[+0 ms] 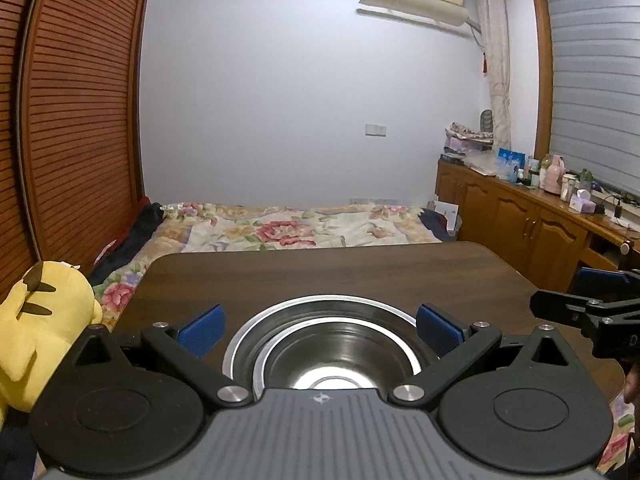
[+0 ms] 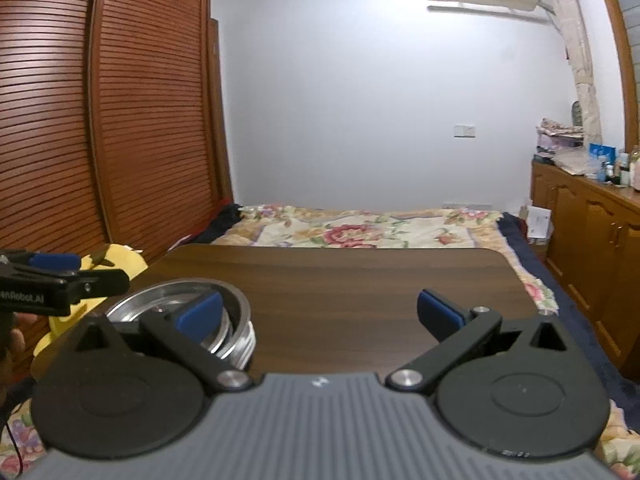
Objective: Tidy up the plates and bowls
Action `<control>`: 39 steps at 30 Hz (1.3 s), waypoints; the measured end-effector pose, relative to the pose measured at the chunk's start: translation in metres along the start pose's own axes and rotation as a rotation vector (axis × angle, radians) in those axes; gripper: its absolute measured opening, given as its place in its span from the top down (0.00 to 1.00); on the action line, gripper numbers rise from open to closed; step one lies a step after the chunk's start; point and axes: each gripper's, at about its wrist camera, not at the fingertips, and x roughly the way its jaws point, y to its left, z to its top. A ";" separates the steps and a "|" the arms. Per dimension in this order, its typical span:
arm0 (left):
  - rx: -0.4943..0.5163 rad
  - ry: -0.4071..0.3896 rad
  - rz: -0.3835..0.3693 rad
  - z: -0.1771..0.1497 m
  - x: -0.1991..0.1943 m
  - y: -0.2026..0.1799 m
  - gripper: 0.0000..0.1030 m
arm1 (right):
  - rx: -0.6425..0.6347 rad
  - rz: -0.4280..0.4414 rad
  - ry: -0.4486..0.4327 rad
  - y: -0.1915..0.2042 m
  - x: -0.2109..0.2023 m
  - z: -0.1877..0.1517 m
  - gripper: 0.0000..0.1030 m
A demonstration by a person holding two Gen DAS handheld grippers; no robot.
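A: Left wrist view: the left gripper point(image 1: 320, 330) hangs over nested steel bowls point(image 1: 328, 354) at 6 o'clock on the dark wood table point(image 1: 320, 272), blue pads point(image 1: 202, 330) spread wide to either side of the rim, gripping nothing.

B: The risk?

A: Judging by the stance, closing carelessly could pinch only the outer rim and tip the stack. The right gripper point(image 1: 584, 314) at 3 o'clock sits near enough to collide.

B: And the right wrist view?

A: The right gripper point(image 2: 320, 314) is likewise wide open and empty. The stack of steel bowls point(image 2: 184, 320) sits at 9 o'clock near the table's left edge; a nudge could send it toward the yellow plush toy point(image 2: 116, 260).
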 end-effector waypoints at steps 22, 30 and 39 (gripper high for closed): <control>0.031 -0.020 0.066 -0.020 -0.017 -0.023 0.00 | 0.014 -0.083 0.005 0.002 -0.017 -0.016 0.00; 0.041 0.031 0.096 -0.038 -0.015 -0.024 0.00 | 0.022 -0.099 0.033 -0.001 -0.015 -0.029 0.00; 0.029 0.049 0.106 -0.047 -0.011 -0.023 0.00 | 0.023 -0.111 0.043 -0.004 -0.014 -0.034 0.00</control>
